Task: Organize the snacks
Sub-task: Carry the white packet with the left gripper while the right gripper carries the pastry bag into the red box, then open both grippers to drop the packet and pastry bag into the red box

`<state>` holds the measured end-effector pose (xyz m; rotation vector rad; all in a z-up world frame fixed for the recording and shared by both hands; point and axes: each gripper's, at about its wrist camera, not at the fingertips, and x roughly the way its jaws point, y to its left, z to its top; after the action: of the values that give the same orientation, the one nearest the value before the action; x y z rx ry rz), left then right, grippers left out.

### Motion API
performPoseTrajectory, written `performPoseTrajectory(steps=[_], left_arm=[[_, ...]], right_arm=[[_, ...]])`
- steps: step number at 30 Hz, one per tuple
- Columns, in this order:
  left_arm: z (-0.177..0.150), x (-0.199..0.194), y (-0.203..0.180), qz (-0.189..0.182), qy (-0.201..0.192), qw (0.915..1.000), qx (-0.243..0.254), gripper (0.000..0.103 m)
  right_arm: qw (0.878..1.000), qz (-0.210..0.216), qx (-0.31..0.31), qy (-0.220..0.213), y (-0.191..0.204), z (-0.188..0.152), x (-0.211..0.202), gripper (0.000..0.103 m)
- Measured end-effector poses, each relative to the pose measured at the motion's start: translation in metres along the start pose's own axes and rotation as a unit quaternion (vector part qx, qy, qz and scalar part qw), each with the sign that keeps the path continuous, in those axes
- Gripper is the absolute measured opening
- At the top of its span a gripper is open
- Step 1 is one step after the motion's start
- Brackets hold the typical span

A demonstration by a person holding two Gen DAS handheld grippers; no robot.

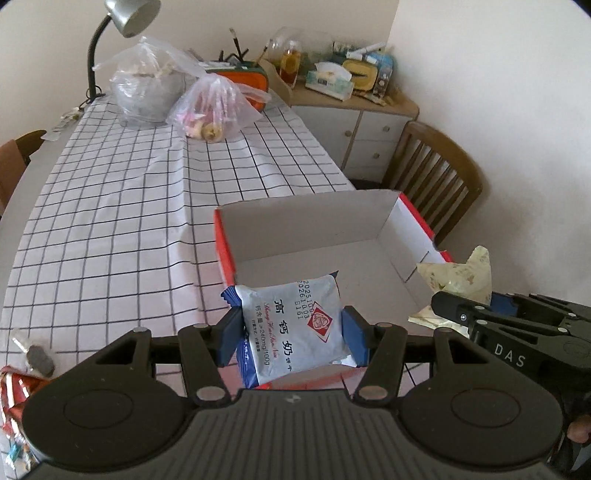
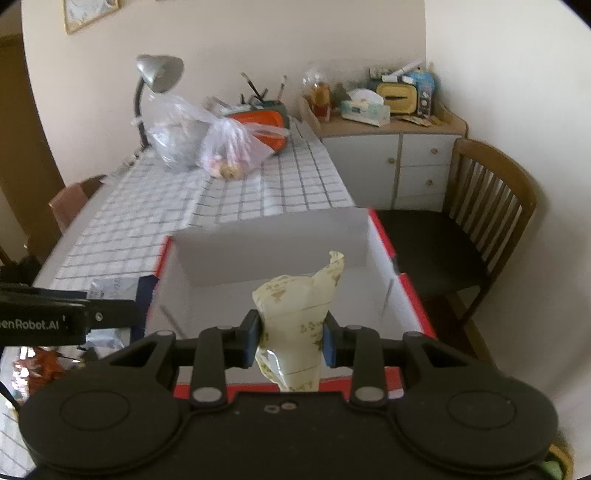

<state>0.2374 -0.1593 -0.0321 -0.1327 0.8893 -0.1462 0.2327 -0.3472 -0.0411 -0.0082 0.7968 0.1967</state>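
Nearest the lens on the left side, the left gripper [image 1: 293, 334] has its blue pads pressed on the two side edges of a grey-and-blue biscuit packet [image 1: 295, 325], jaws about half apart and filled by the packet's width, which hangs over the near-left corner of the red-edged cardboard box [image 1: 417, 221]. Leftmost on the checked tablecloth [image 1: 110, 206], a few loose wrapped snacks [image 1: 18, 384] lie by the near edge, so by my reading sorting is at an early stage: the box floor looks bare in both views, two items are in hand above it, and at least those loose ones wait. To the right, the right gripper [image 2: 290, 341] is nearly closed, pinching a crumpled cream-coloured snack wrapper [image 2: 299, 325] at its waist, held over the near part of the box. Open room is generous on the cloth to the left and beyond the box, up to the two plastic bags [image 1: 207, 107] and desk lamp [image 1: 125, 18] at the far end. Rightward it tightens: the box sits at the table's right edge, with a wooden chair [image 2: 491, 206] just beside it, and the two grippers are close together, so a drop straight down seems safer than any sideways swing.
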Motion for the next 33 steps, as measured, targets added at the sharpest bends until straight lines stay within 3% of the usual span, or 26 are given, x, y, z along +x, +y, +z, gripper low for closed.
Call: performPoseTrajectory(steps=[8,17,24,33], left_arm=[[0.021,0.054,-0.024,0.029,0.022,0.9993,0.007,0.057],[0.030,0.110,-0.038,0.060,0.068,0.9958,0.014,0.057],[0.027,0.140,-0.046,0.070,0.110,0.9910,0.031,0.057],[0.020,0.162,-0.050,0.073,0.158,0.9839,0.043,0.058]], right_arm=[[0.999,0.011,-0.015,0.043,-0.027,0.007,0.049,0.032],[0.992,0.032,-0.055,0.108,-0.031,0.000,0.096,0.032],[0.984,0.046,-0.085,0.149,-0.026,-0.011,0.113,0.032],[0.979,0.057,-0.097,0.171,-0.025,-0.016,0.121,0.033]])
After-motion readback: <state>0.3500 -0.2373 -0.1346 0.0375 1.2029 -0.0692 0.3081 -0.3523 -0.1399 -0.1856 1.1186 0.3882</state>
